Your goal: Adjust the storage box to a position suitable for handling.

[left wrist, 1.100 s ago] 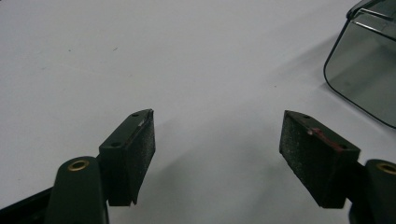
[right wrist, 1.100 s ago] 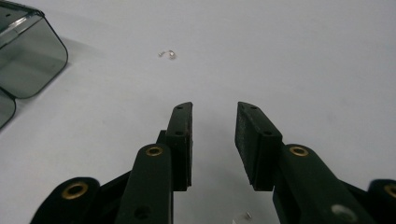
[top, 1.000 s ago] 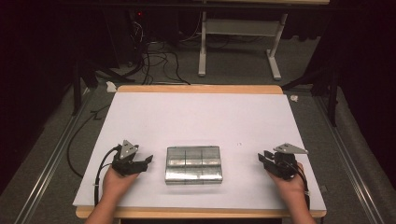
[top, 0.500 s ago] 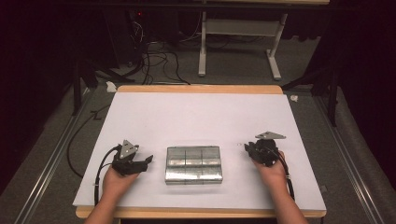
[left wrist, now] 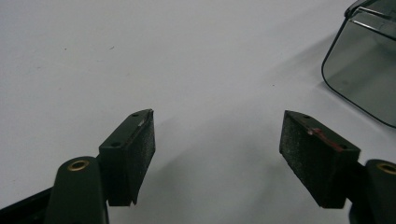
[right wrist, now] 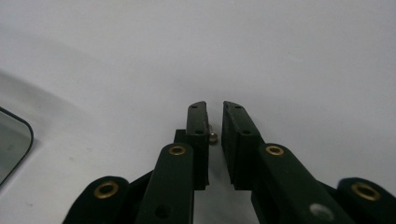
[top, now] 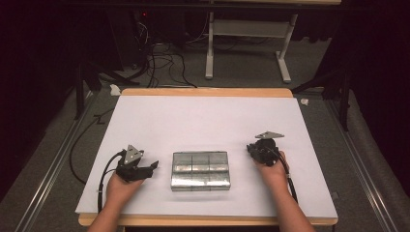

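Now, at the left near the front edge of the table (top: 203, 116), the left gripper (top: 153, 167) rests low with its jaws spread wide and nothing between them; its own view shows the two pads (left wrist: 140, 140) well apart over bare white surface, with a rounded corner of the tray (left wrist: 359, 79) at the far right. In the middle, close to the front edge, lies the metal tray (top: 200, 170), a shiny rectangular piece divided into compartments, flat on the table and touched by neither gripper. By its look it is stiff and smooth, probably slippery and of some weight, so a pinch on the raised rim at a short side, one gripper at each end, seems the surest hold. At the right, the right gripper (top: 255, 149) stands just beside the tray's right end, its jaws drawn nearly together with only a narrow slit and nothing held. Compared with a second ago, the right gripper has come in from nearer the right edge toward the tray, while the left has stayed put.
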A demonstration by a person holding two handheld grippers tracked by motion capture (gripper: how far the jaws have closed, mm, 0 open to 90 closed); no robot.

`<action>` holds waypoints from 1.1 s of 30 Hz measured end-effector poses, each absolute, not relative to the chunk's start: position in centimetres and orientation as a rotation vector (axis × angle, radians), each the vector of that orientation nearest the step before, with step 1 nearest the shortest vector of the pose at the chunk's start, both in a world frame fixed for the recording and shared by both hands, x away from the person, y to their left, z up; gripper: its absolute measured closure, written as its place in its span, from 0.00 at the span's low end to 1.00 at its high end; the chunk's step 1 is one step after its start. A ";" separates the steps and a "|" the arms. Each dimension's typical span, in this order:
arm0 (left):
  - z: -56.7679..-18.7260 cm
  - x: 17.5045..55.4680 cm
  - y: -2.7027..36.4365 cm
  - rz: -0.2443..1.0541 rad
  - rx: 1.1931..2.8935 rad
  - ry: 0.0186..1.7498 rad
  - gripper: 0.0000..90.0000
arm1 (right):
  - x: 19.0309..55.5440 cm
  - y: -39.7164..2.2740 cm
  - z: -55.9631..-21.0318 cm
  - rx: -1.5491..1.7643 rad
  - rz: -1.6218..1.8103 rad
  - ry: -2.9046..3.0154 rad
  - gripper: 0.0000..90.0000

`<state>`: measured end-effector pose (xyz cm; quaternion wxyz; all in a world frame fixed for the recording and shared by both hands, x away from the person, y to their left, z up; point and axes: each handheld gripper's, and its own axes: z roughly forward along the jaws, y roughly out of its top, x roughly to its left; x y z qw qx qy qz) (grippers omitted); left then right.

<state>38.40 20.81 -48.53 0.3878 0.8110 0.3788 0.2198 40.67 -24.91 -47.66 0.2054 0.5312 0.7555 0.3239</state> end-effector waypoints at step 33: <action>-48.5 38.4 20.8 0.556 2.066 0.964 0.30 | 34.8 -28.8 -45.8 1.422 0.944 2.080 0.96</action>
